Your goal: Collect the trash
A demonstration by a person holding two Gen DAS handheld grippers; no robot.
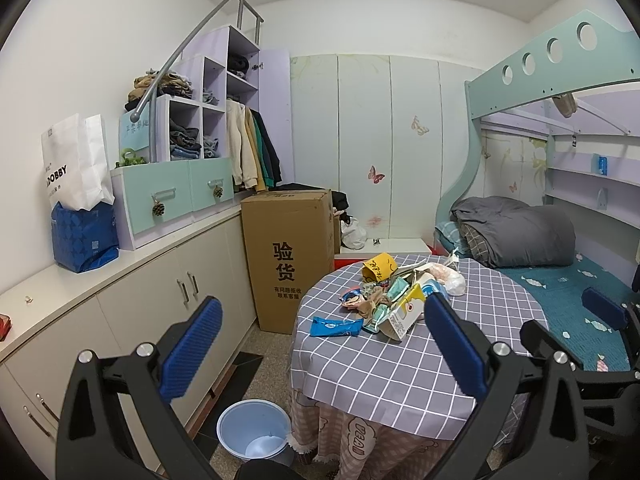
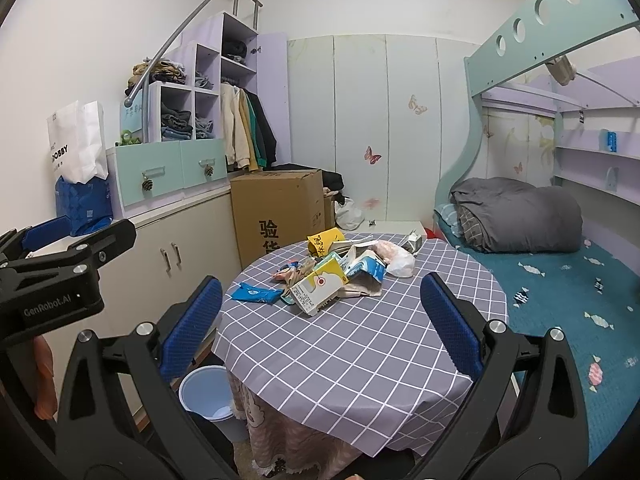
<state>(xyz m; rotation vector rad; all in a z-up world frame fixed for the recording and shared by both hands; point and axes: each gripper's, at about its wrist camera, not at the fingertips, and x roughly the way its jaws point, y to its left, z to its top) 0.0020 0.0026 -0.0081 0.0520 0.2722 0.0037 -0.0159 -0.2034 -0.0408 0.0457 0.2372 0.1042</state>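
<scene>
Left wrist view shows the trash pile [image 1: 394, 294] heaped on the round table [image 1: 400, 364], toward its far edge and a little left of centre: a yellow paper cup [image 1: 379, 266] at the back, a flattened yellow-and-white carton [image 1: 404, 314] at the front, crumpled wrappers between them, and a pale plastic bag [image 1: 450, 278] on the pile's right side. A blue wrapper [image 1: 336, 327] lies apart from the heap, near the table's left edge.

Nothing from the pile appears to have been moved yet. The light blue bin [image 1: 256, 432] stands on the floor just beside the table's near-left edge, and what shows of its inside holds only a pale patch at the bottom (liner or scrap, I cannot tell). So the task looks to be at its very start, with every piece still to be picked up and dropped in.

The left gripper [image 1: 324, 352] hangs short of the table's near-left edge, fingers wide apart and holding nothing. In the right wrist view the right gripper [image 2: 322, 322] is over the near edge of the table, its fingers likewise spread and empty, with the pile beyond them.

Around the table: a tall cardboard box [image 1: 290, 256] stands just behind its left side, a low cabinet [image 1: 120, 300] runs along the left wall, and a bunk bed [image 1: 560, 264] with a grey quilt sits to the right.
</scene>
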